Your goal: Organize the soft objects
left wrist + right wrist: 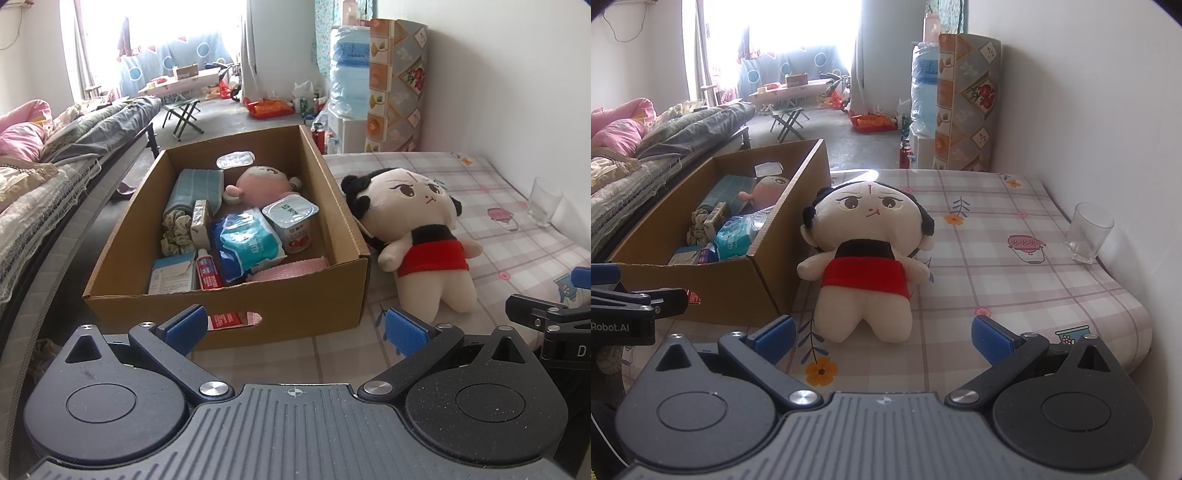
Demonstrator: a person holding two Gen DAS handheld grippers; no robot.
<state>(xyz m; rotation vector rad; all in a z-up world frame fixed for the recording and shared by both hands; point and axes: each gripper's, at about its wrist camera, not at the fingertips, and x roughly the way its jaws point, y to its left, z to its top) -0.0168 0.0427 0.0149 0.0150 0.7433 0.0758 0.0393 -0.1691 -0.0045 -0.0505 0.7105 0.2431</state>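
Note:
A cream plush doll (417,236) with black hair and a red skirt lies on the checked tablecloth (517,236), right beside the cardboard box (229,306). It also shows in the right wrist view (868,266). The box (731,291) holds a pink plush (258,182), a teal towel (194,190), a scrunchie (175,232), a tissue pack (245,243), a yogurt cup (293,221) and toothpaste (208,269). My left gripper (295,328) is open and empty in front of the box. My right gripper (884,338) is open and empty, just in front of the doll's legs.
A clear glass (1087,236) stands at the table's right edge near the wall. A water bottle stack (349,66) and a patterned rolled mat (397,85) stand behind the table. A bed with blankets (44,173) runs along the left.

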